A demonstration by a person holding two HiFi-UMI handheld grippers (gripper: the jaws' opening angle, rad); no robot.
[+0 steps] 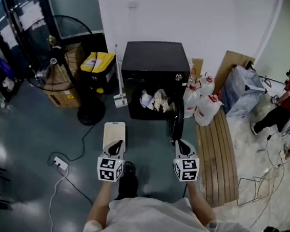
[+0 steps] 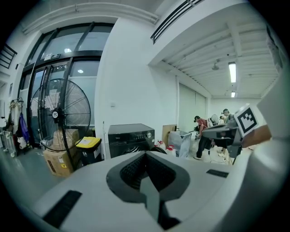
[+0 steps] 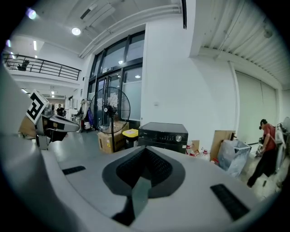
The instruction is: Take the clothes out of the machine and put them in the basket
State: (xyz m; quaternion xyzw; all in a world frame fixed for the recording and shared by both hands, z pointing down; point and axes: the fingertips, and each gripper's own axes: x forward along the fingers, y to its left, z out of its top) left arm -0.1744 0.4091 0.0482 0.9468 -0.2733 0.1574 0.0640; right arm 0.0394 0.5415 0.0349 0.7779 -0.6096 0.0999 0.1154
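- Left gripper (image 1: pixel 115 147): jaws together, nothing held.
- Right gripper (image 1: pixel 183 147): jaws together, nothing held.
- Basket (image 1: pixel 115 130): pale, on the floor just ahead of the left gripper.
- Clothes (image 1: pixel 154 100): inside the black machine (image 1: pixel 156 60), door open, ahead of both grippers and well apart from them.

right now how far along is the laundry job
Done: the machine's door stands open. In hand: nothing; the left gripper and right gripper are both shut and empty, held short of the machine. Left: everything else. The clothes lie in the drum, and the basket on the floor in front looks empty.
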